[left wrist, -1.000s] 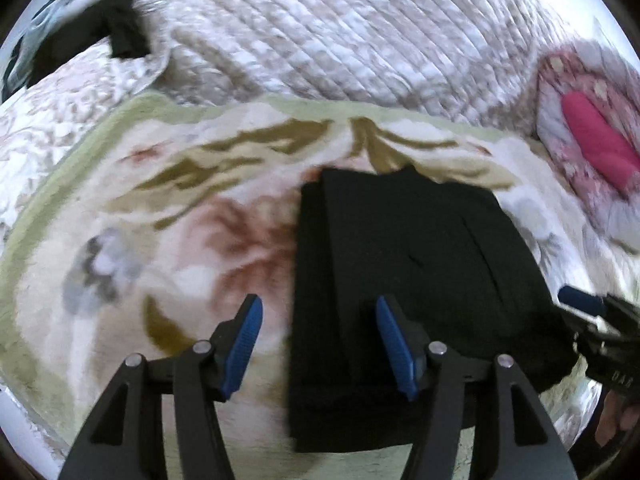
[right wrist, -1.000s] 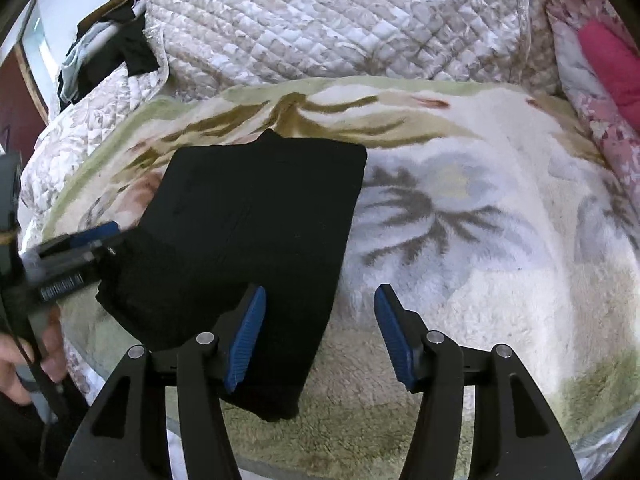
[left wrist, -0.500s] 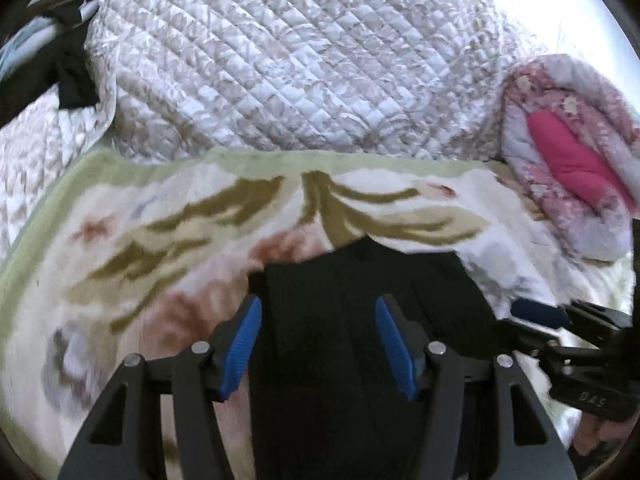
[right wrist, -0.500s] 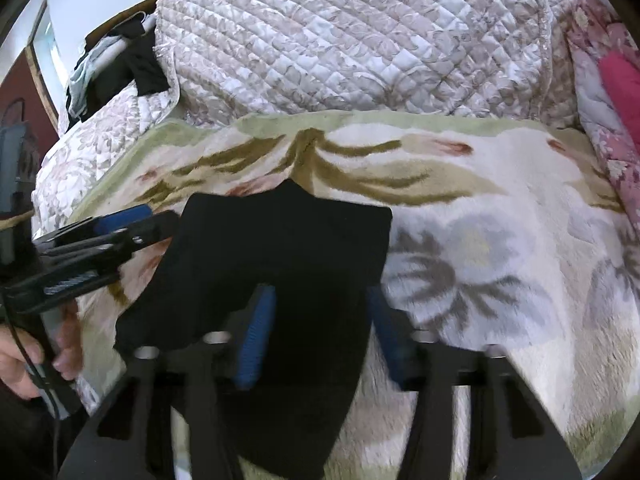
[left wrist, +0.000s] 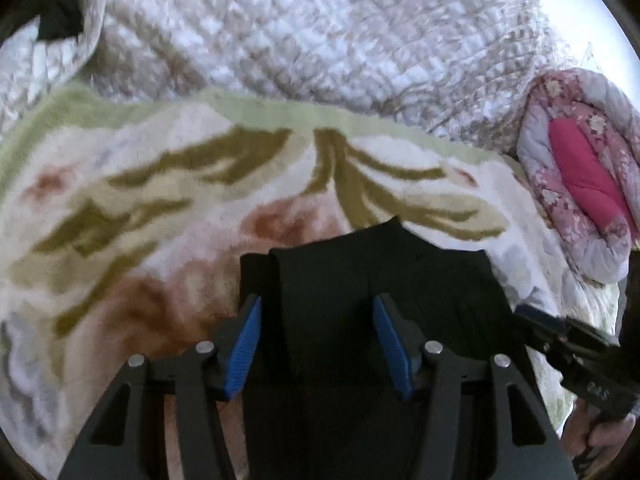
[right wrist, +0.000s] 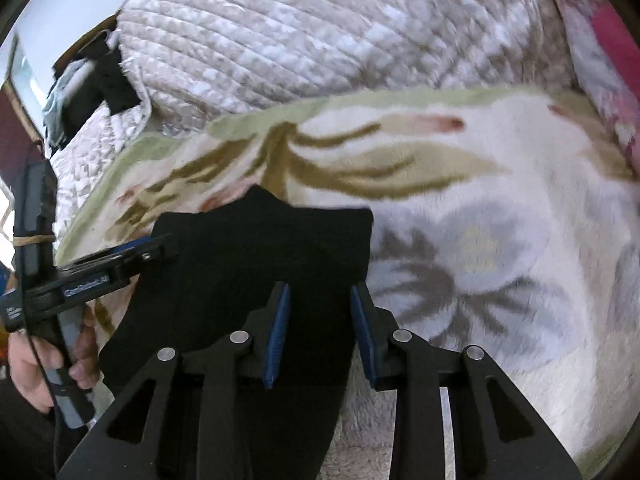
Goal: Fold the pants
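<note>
Though motion blurs both views, each gripper, left gripper (left wrist: 318,344) and right gripper (right wrist: 320,334), stands spread over the black pants (right wrist: 256,264).

Lying on the blanket (right wrist: 500,184): folded pants (right wrist: 256,264), toward its near edge. Sitting behind the blanket: quilt (left wrist: 320,32). Resting right of the blanket (near the quilt's end): rolled comforter (left wrist: 580,184).

One folded pair of black fabric pants (left wrist: 384,280) lies on one plush cream blanket with a floral print (left wrist: 160,200). Behind it sits one quilted beige-and-white bedspread (left wrist: 320,40), with one rolled pink floral quilt (left wrist: 580,184) at the side. Two black grippers are in view, each with two blue-padded fingers (right wrist: 276,332).
</note>
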{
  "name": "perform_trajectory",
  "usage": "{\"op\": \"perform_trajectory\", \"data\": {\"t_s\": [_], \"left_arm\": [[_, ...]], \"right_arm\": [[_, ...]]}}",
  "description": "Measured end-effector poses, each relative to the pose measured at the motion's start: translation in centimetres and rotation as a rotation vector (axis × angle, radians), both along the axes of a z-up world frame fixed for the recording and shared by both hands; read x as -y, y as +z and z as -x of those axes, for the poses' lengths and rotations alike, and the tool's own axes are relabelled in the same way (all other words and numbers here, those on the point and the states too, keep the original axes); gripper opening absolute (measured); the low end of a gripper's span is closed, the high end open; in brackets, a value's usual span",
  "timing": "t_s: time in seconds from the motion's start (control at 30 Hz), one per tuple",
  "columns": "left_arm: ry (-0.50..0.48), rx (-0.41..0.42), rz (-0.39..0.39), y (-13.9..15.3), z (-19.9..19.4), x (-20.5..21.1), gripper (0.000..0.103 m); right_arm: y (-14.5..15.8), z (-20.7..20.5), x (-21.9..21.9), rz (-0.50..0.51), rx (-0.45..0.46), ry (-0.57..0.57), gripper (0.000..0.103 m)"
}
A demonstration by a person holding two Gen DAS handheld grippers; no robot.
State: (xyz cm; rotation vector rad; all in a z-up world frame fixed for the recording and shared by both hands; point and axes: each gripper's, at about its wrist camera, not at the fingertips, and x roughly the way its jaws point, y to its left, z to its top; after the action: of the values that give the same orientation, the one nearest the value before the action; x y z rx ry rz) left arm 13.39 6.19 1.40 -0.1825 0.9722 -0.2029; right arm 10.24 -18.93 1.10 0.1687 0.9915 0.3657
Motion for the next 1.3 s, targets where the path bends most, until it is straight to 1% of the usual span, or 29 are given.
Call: {"op": "perform_trajectory", "data": {"t_s": [0.03,0.07,0.1,0.13,0.2,0.27,0.3,0.37,0.4,0.43,0.47,0.53,0.6,0.7,0.73,0.77,0.83,0.87,0.93,0.97,1.0,1.03,1.07,1.1,1.13,1.2,1.3], "left_arm": [[0.008,0.005,0.006,0.0,0.1,0.1,0.054],[0.014,0.028,-0.02,0.4,0.3,0.3,0.043],[0.024,0.061,-0.072,1.0,0.5,0.6,0.016],[0.036,0.086,-0.102,1.6,0.7,0.6,0.011],[0.064,0.087,-0.064,1.9,0.9,-0.3,0.009],[0.068,0.075,-0.104,1.0,0.6,-0.5,0.008],[0.082,0.061,-0.114,0.3,0.4,-0.6,0.002],[0.108,0.039,-0.175,-1.0,-0.3,-0.8,0.001],[0.123,0.02,-0.164,-1.3,-0.5,-1.3,0.001],[0.135,0.017,-0.133,-1.2,-0.4,-1.7,0.001],[0.149,0.027,-0.122,-0.5,0.0,-2.1,0.001],[0.144,0.072,-0.122,1.2,1.1,-2.1,0.001],[0.131,0.111,-0.086,3.0,2.9,-1.9,0.001],[0.076,0.168,-0.041,5.4,6.1,-0.8,0.003],[0.05,0.18,-0.022,5.8,7.3,-0.3,0.006],[0.029,0.182,-0.006,5.9,8.3,0.1,0.009],[-0.002,0.159,0.007,5.1,10.0,1.1,0.023],[-0.011,0.138,0.01,4.4,10.5,1.4,0.025],[-0.017,0.064,-0.009,2.0,11.4,1.9,0.026],[-0.021,0.066,-0.026,1.3,11.7,2.2,0.026],[-0.031,0.115,-0.058,1.4,12.2,2.6,0.027],[-0.047,0.115,-0.097,1.7,12.2,3.1,0.027],[-0.052,0.111,-0.106,2.0,12.1,3.2,0.027],[-0.05,0.114,-0.091,2.4,12.0,3.0,0.033],[-0.042,0.114,-0.072,2.6,11.7,2.6,0.046],[-0.002,0.102,-0.06,2.7,10.9,1.4,0.059],[0.033,0.071,-0.031,2.6,9.4,-0.6,0.064]], "right_arm": [[-0.3,0.0,0.0,-0.003,-0.007,-0.001,0.032],[-0.3,0.1,-0.1,0.0,-0.001,-0.002,0.032],[-0.3,0.1,-0.1,0.001,0.005,-0.003,0.032],[-0.2,0.1,-0.1,-0.004,0.009,-0.006,0.032],[0.0,0.2,0.1,-0.015,0.018,-0.01,0.032],[0.2,0.5,0.2,-0.014,0.028,-0.008,0.032],[0.1,0.6,0.2,-0.013,0.028,-0.004,0.032],[-0.2,0.5,0.0,-0.005,0.014,0.005,0.032],[-0.3,0.5,0.0,0.0,0.015,0.005,0.032],[-0.3,0.5,-0.1,0.01,0.02,0.007,0.032],[-0.2,0.7,-0.1,0.018,0.024,0.007,0.032],[0.5,1.2,0.0,0.015,0.051,0.013,0.032],[1.3,1.8,-0.2,0.023,0.077,0.023,0.032],[2.6,3.1,-0.8,0.029,0.11,0.053,0.032],[2.9,3.7,-1.0,0.032,0.115,0.061,0.032],[3.1,4.3,-1.2,0.033,0.121,0.069,0.033],[3.3,5.5,-1.5,0.036,0.13,0.086,0.034],[3.3,6.0,-1.7,0.038,0.133,0.092,0.034],[2.4,7.1,-2.5,0.05,0.122,0.115,0.038],[1.8,7.2,-2.8,0.061,0.103,0.128,0.042],[0.8,7.3,-3.4,0.085,0.07,0.154,0.045],[0.3,7.4,-4.0,0.122,0.075,0.171,0.046],[0.6,7.8,-4.3,0.145,0.107,0.178,0.046],[1.0,7.8,-4.3,0.15,0.114,0.183,0.047],[1.3,7.7,-4.1,0.124,0.116,0.185,0.047],[1.5,7.3,-3.3,0.079,0.109,0.162,0.053],[1.1,6.3,-1.8,0.052,0.074,0.12,0.054]]}}
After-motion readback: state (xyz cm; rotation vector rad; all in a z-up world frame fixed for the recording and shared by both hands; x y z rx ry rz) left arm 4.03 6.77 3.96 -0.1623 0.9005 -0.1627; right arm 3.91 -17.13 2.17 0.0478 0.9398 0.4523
